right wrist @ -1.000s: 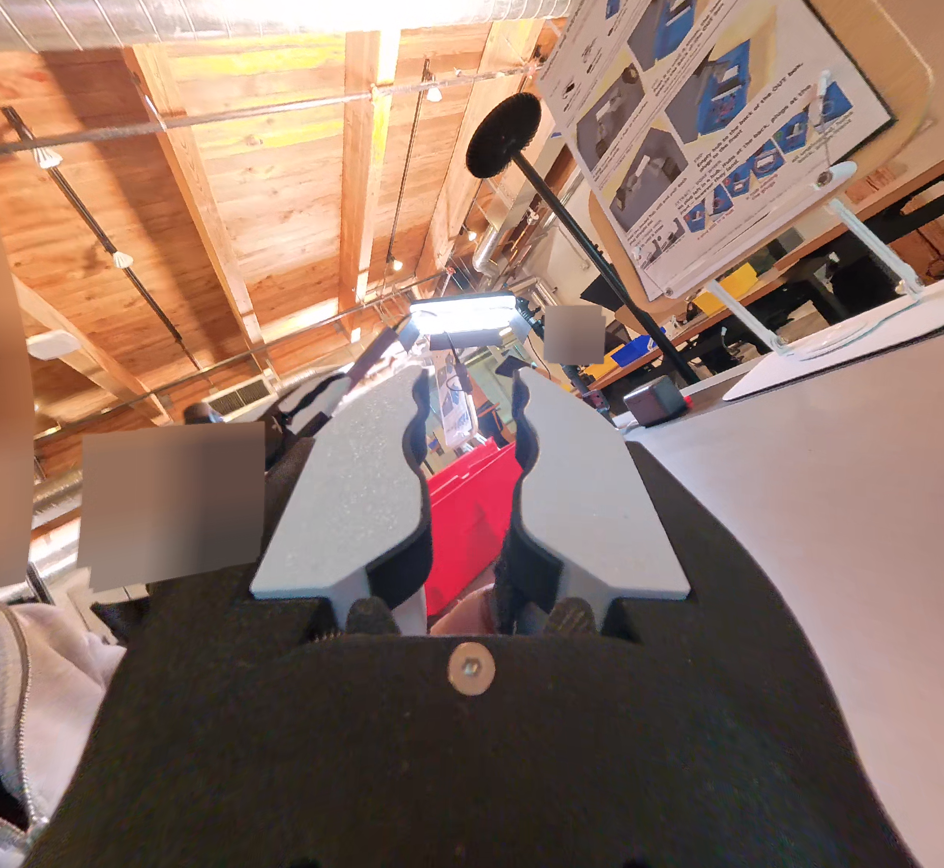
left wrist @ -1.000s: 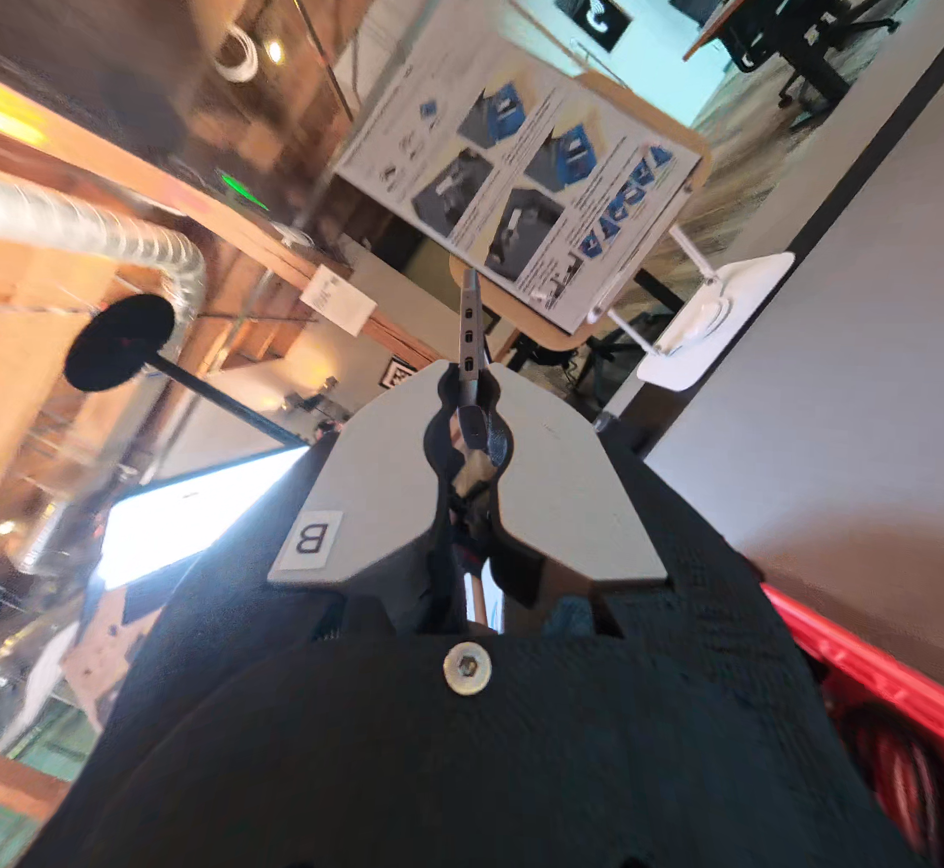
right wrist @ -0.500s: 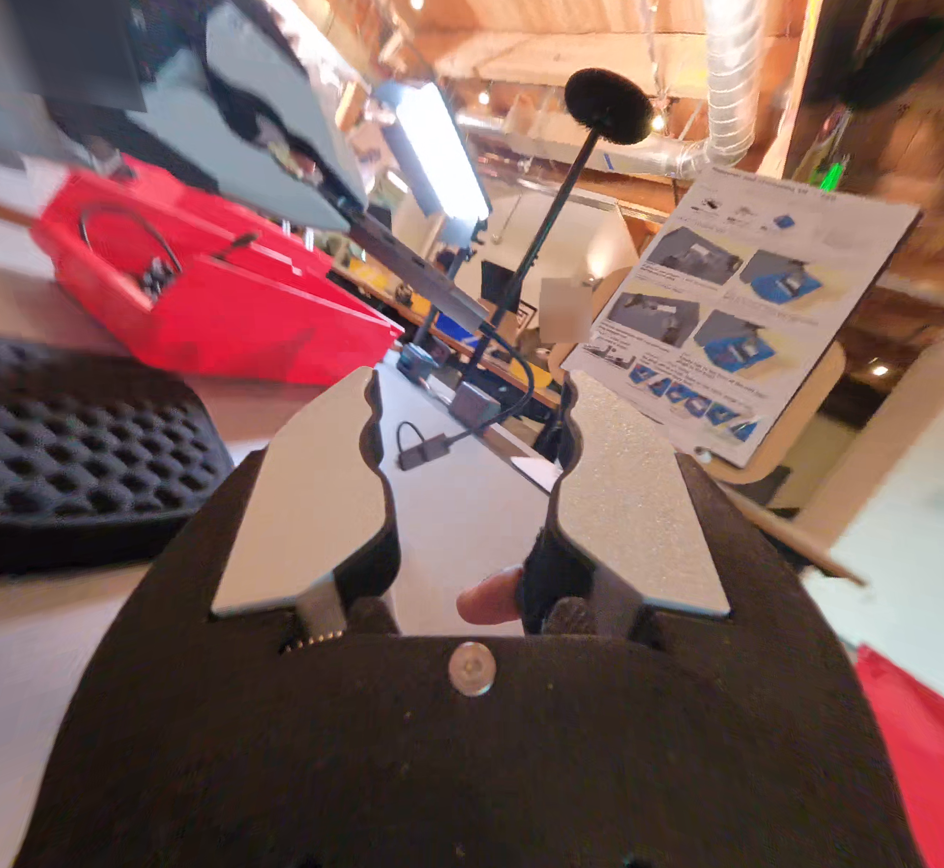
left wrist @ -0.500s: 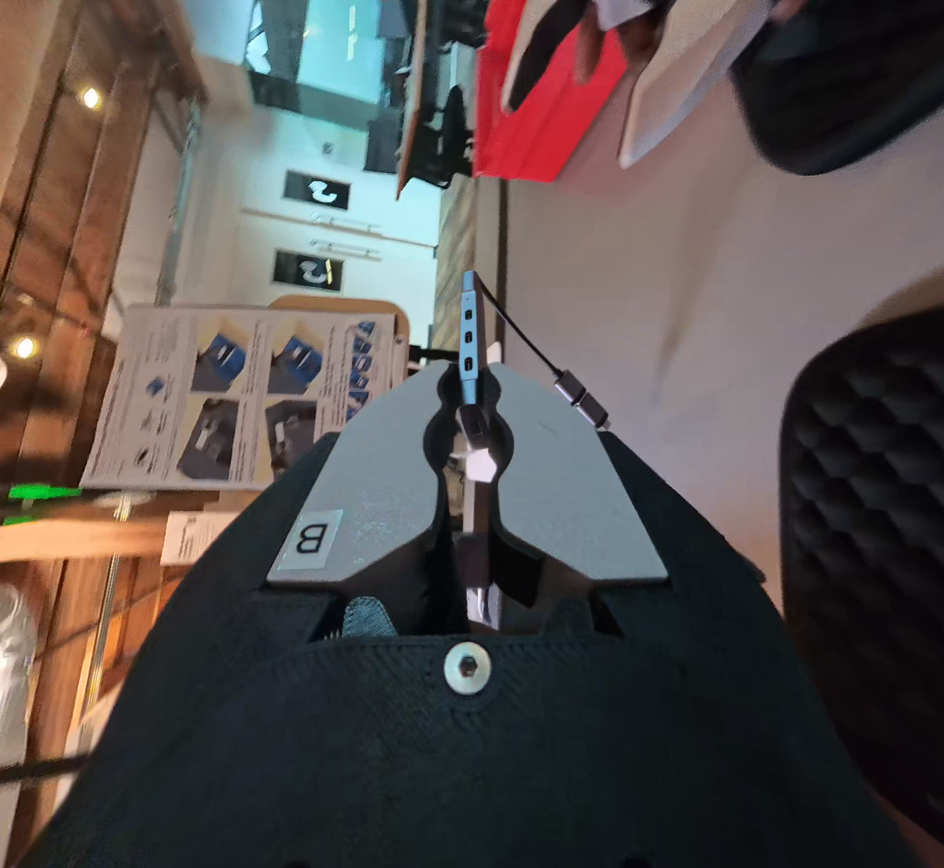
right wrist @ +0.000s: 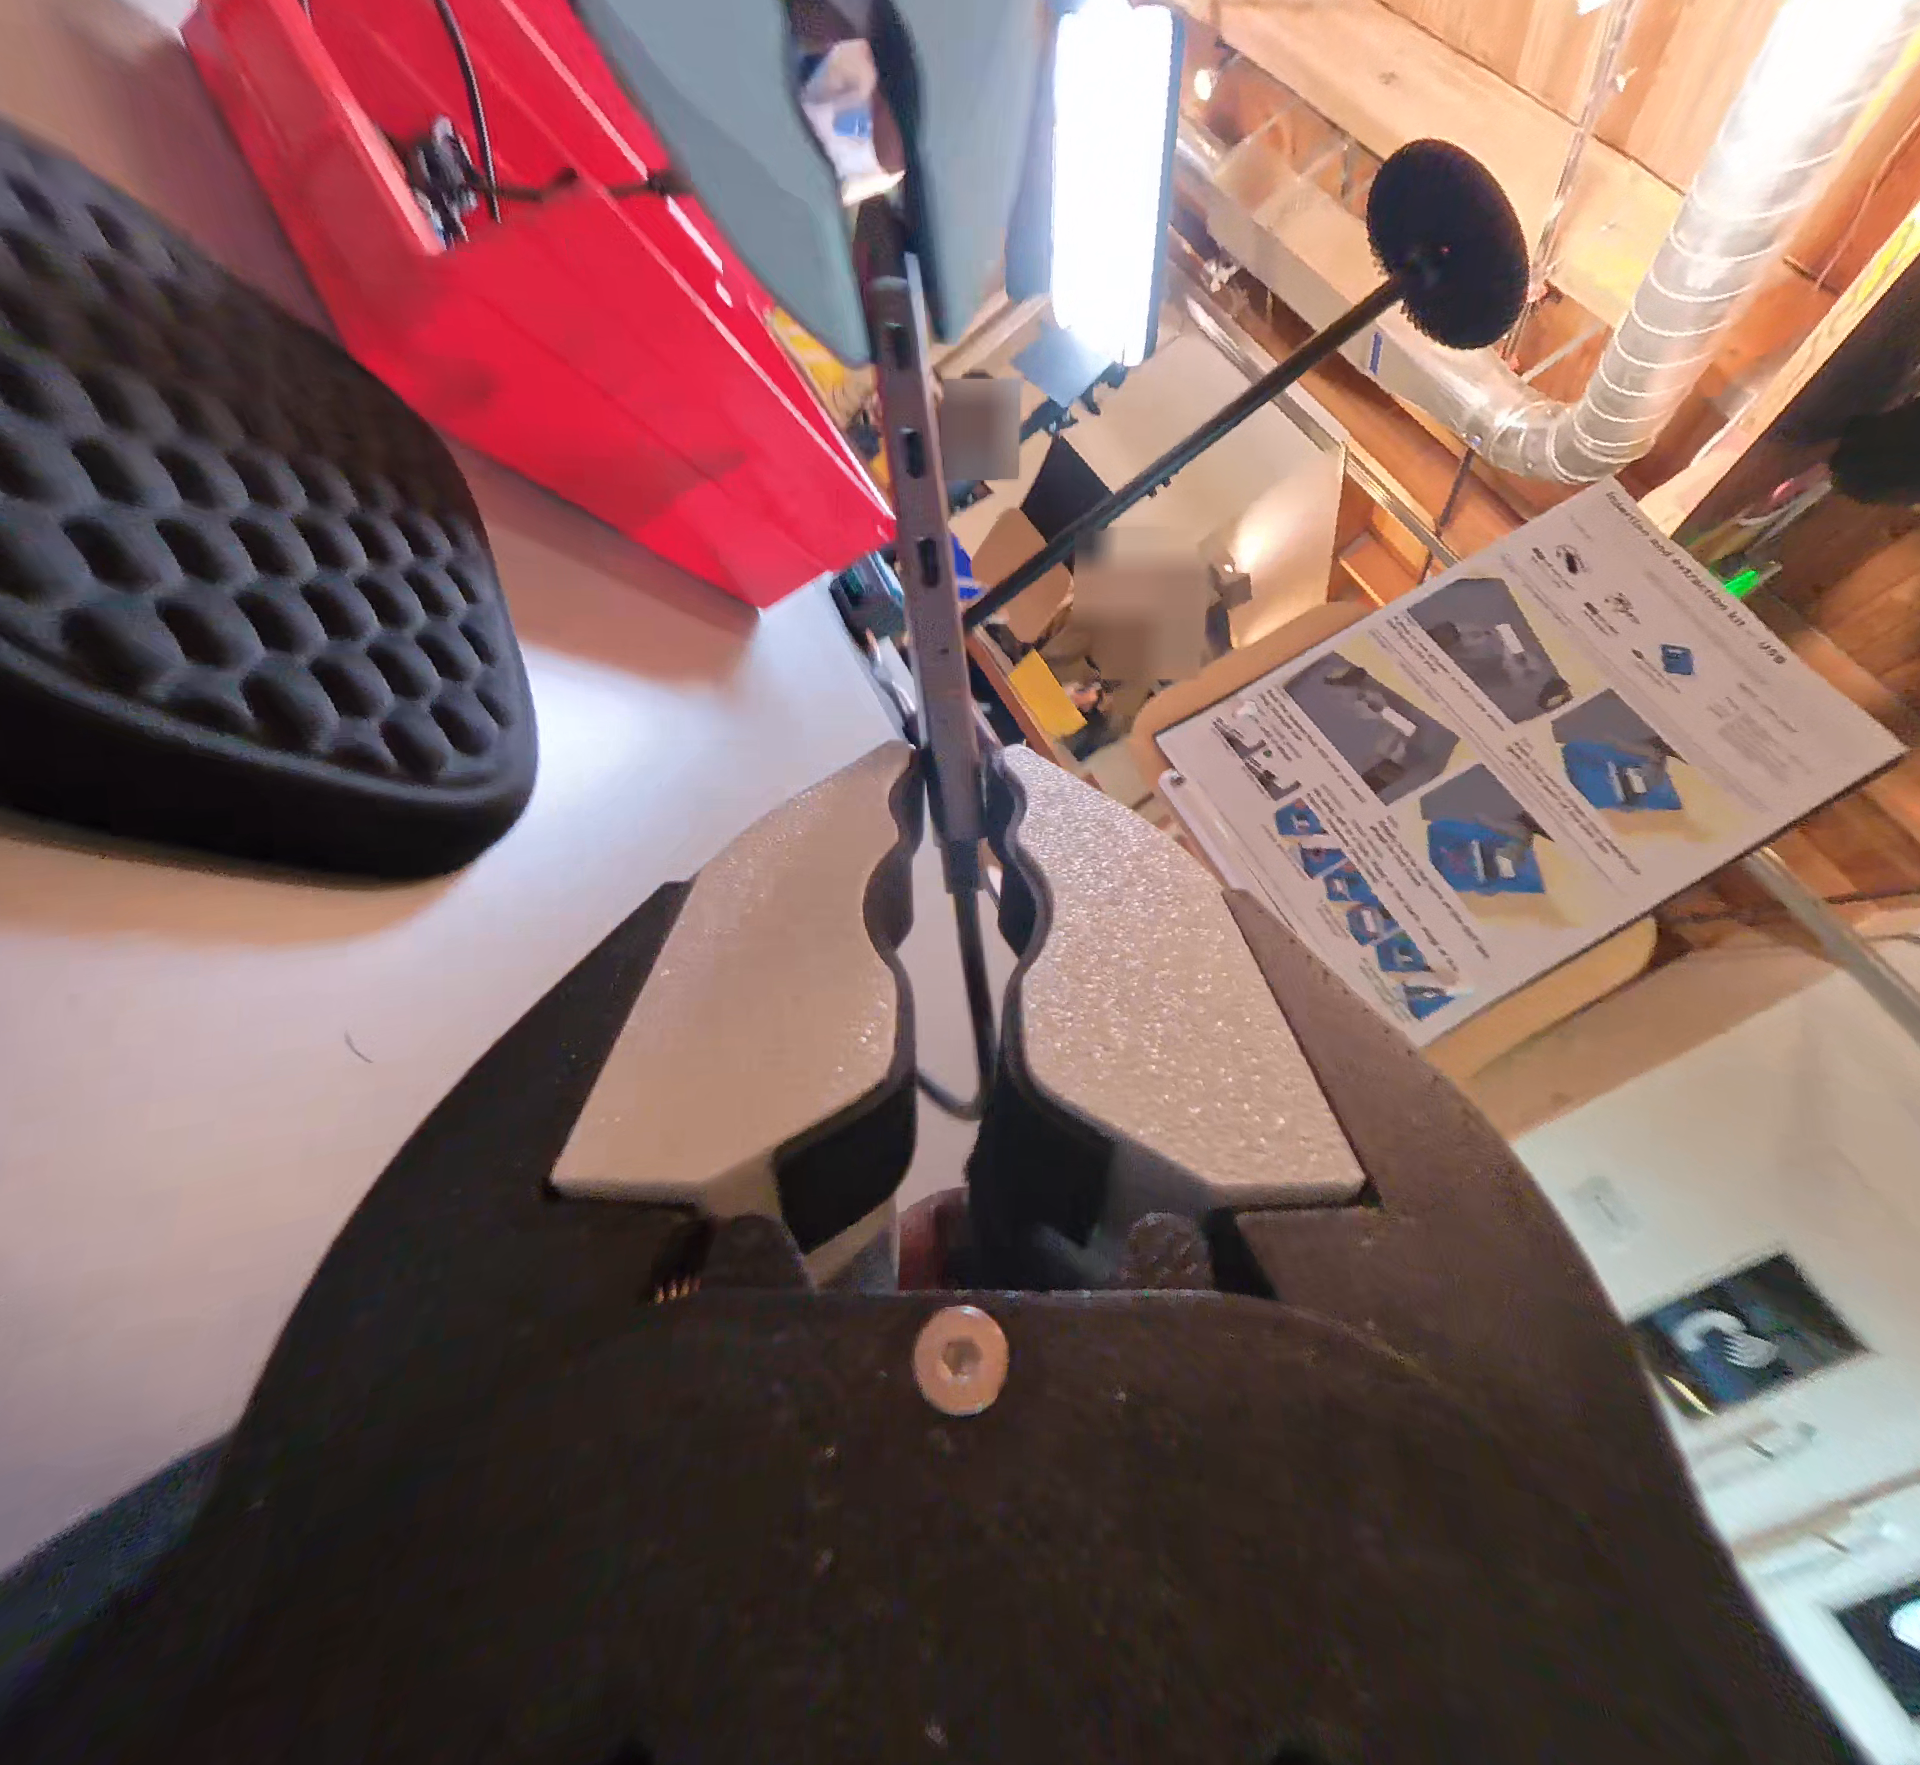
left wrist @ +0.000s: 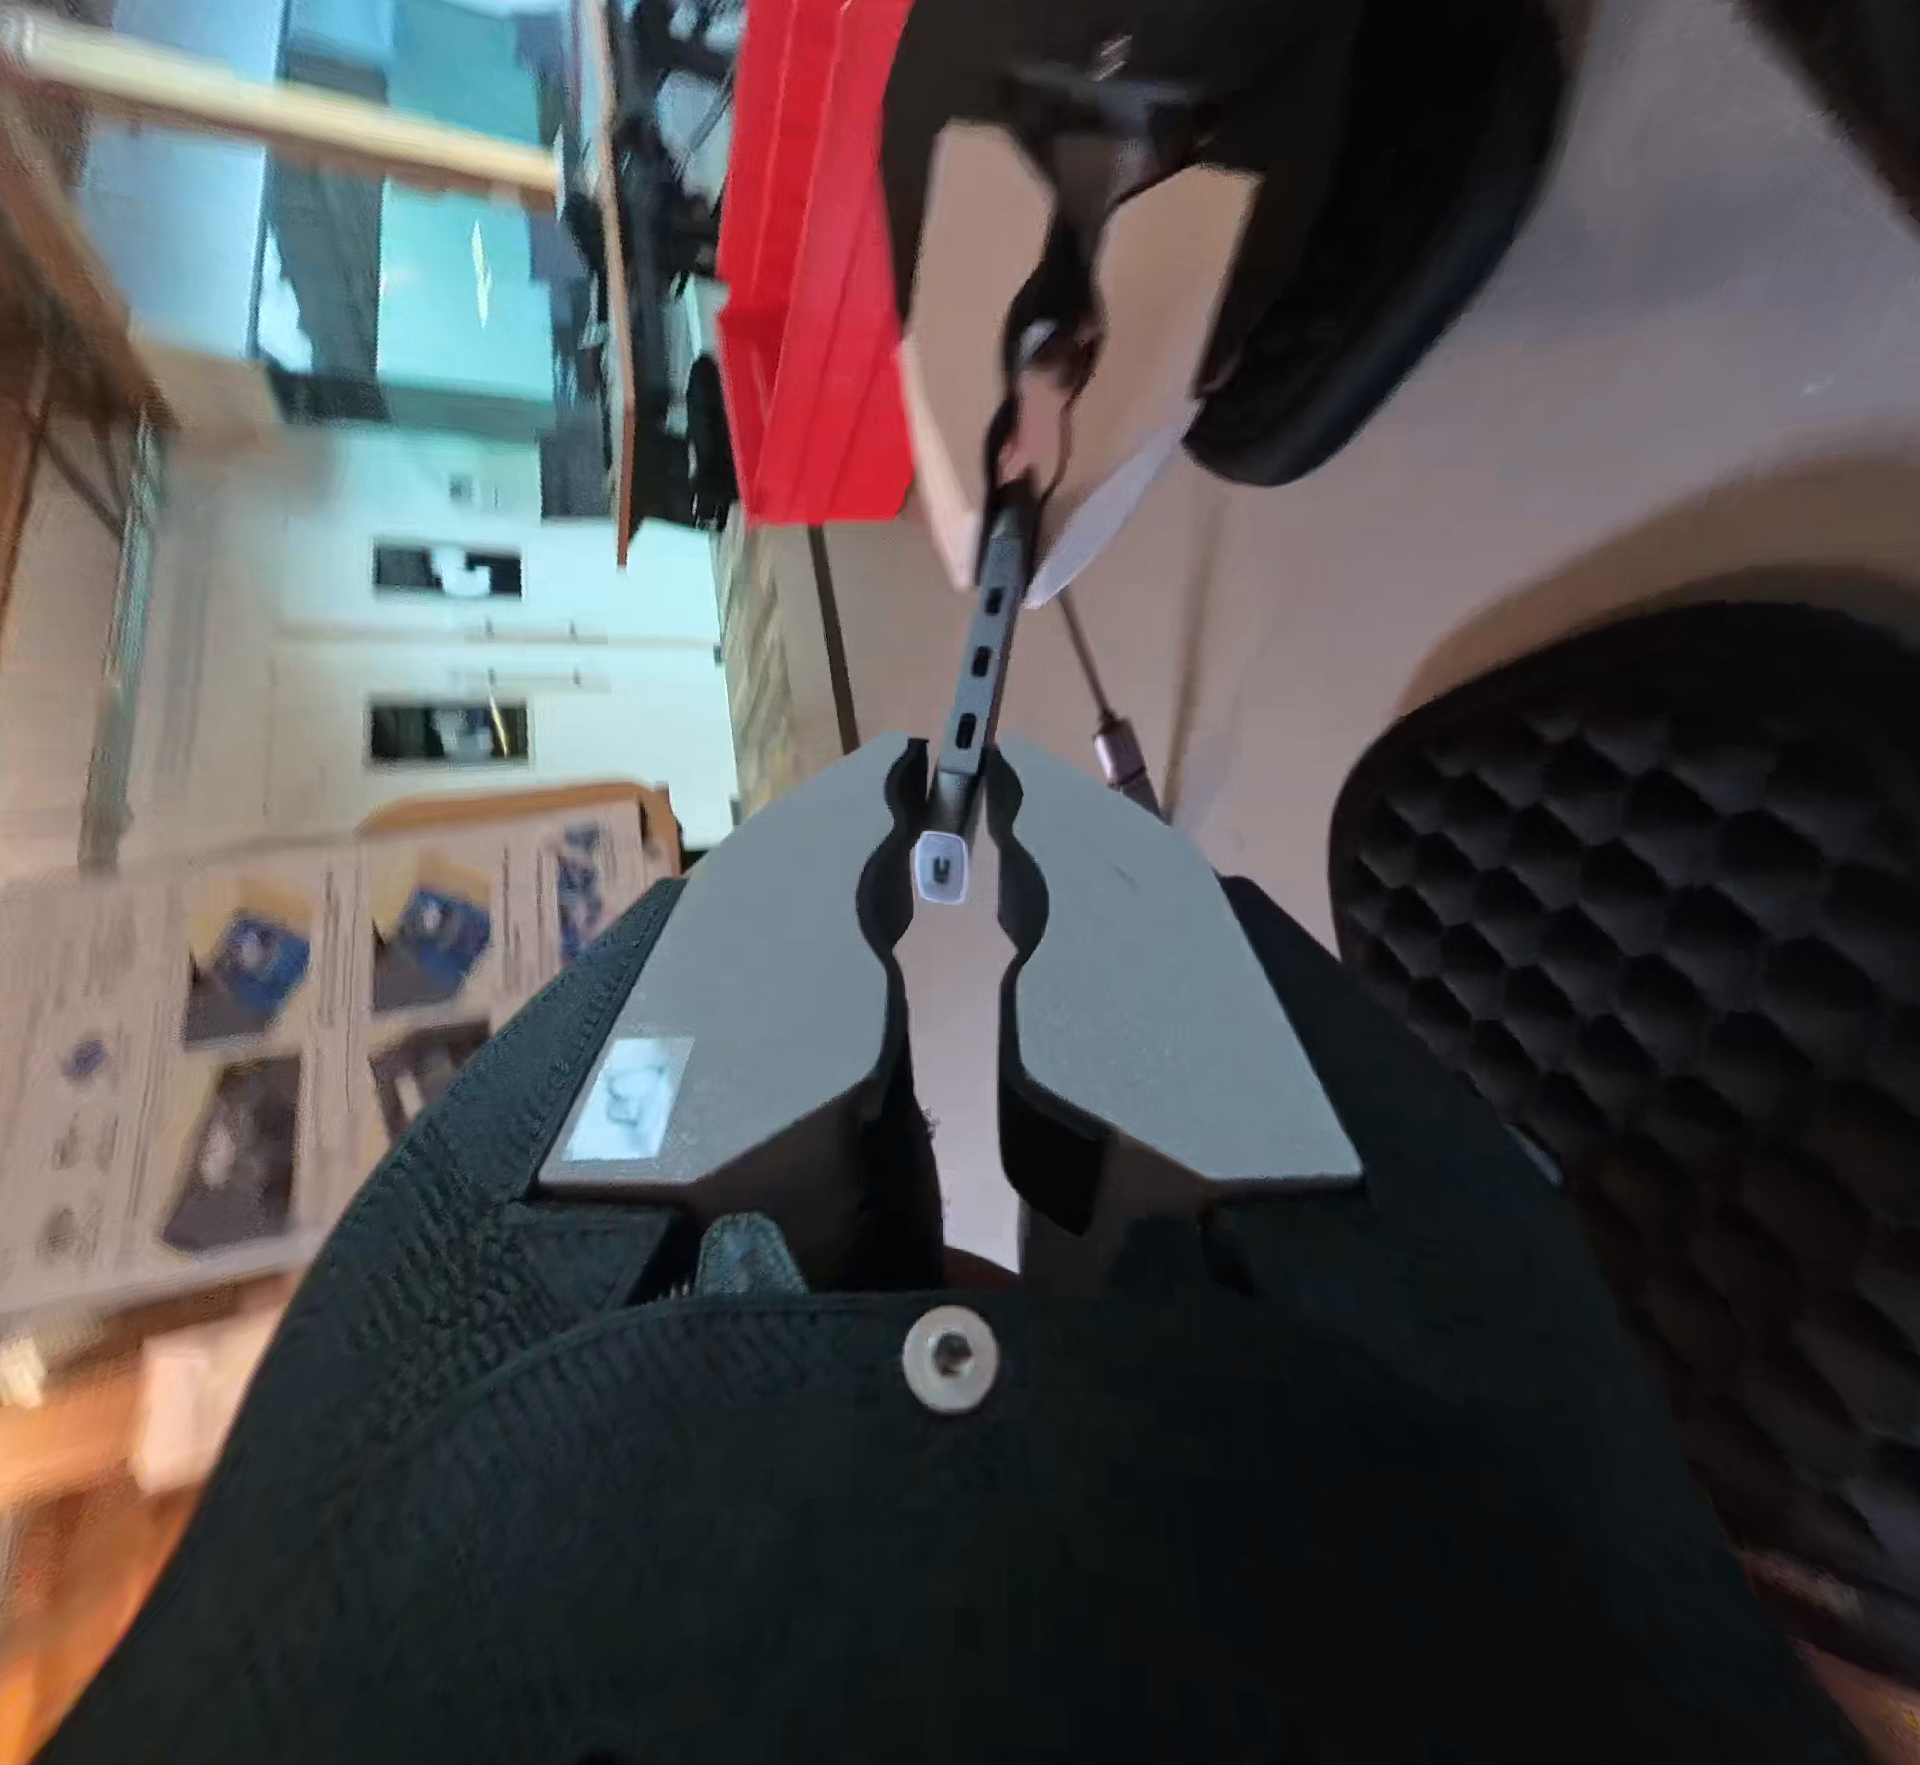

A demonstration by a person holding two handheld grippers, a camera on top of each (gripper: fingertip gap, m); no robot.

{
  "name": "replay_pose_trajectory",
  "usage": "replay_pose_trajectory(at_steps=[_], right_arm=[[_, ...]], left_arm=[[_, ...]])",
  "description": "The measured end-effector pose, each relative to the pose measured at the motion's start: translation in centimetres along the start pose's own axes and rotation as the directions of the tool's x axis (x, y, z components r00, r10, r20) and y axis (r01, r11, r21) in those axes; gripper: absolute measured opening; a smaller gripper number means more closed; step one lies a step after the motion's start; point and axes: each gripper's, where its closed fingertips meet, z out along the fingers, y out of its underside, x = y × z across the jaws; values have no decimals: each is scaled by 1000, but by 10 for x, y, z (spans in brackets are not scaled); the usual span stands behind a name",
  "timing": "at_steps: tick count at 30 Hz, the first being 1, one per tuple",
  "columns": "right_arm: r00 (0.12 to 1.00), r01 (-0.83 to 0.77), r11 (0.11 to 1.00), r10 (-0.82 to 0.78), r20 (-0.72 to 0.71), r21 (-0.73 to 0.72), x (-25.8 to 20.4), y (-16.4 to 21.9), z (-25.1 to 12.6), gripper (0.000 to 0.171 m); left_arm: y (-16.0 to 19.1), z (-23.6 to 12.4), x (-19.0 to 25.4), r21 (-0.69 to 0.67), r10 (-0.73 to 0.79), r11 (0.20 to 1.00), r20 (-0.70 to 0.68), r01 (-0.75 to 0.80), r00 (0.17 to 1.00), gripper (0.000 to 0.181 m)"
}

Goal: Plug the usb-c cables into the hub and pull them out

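Observation:
A slim grey usb-c hub (left wrist: 982, 645) with several ports along its edge hangs in the air between my two grippers. My left gripper (left wrist: 954, 759) is shut on one end of it. My right gripper (right wrist: 961, 765) is shut on the other end, where the hub (right wrist: 925, 520) meets its short black cable (right wrist: 971, 988). That cable runs down between the right fingers. Its metal plug (left wrist: 1122, 759) hangs beside the left fingers. Each gripper shows at the far end of the hub in the other's view.
A black foam pad (right wrist: 208, 520) lies on the pale table, also in the left wrist view (left wrist: 1662, 988). A red bin (right wrist: 520, 261) with black cables stands behind it. An instruction board (right wrist: 1507, 759), a microphone on a stand (right wrist: 1444, 250) and a light panel (right wrist: 1107, 167) stand beyond. My hands' fingertips stand some 7 cm from each other.
My right gripper was open and apart from the hub; it has moved in and shut on the hub's cable end. My left gripper has swung round with the hub in it.

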Motion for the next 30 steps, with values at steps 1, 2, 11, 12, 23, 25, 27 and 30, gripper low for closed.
replay_pose_trajectory(at_steps=[1,2,11,12,23,25,27,30], right_arm=[[999,30,999,-30,-10,-36,2,4,0,10],[997,63,995,-66,-34,-79,7,10,-1,9],[953,293,814,-204,225,-502,30,86,-51,9],[953,266,801,-134,271,-537,26,90,-59,9],[887,199,722,155,436,-662,-14,108,-80,11],[889,185,738,155,430,-649,-11,104,-82,19],[894,121,765,193,404,-633,-7,96,-82,28],[894,-41,848,267,360,-528,1,67,-73,38]], left_arm=[[7,5,-6,-30,-112,993,40,113,993,14],[14,10,-12,-39,-254,965,92,258,963,16],[51,45,5,320,-978,200,127,926,168,44],[59,42,4,345,-983,162,143,924,119,44],[71,14,-7,541,-997,15,71,841,-28,41],[73,13,-8,553,-998,-10,49,833,-44,40],[73,13,-8,551,-998,-35,25,834,-58,40],[74,13,-7,552,-998,-43,18,833,-64,40]])
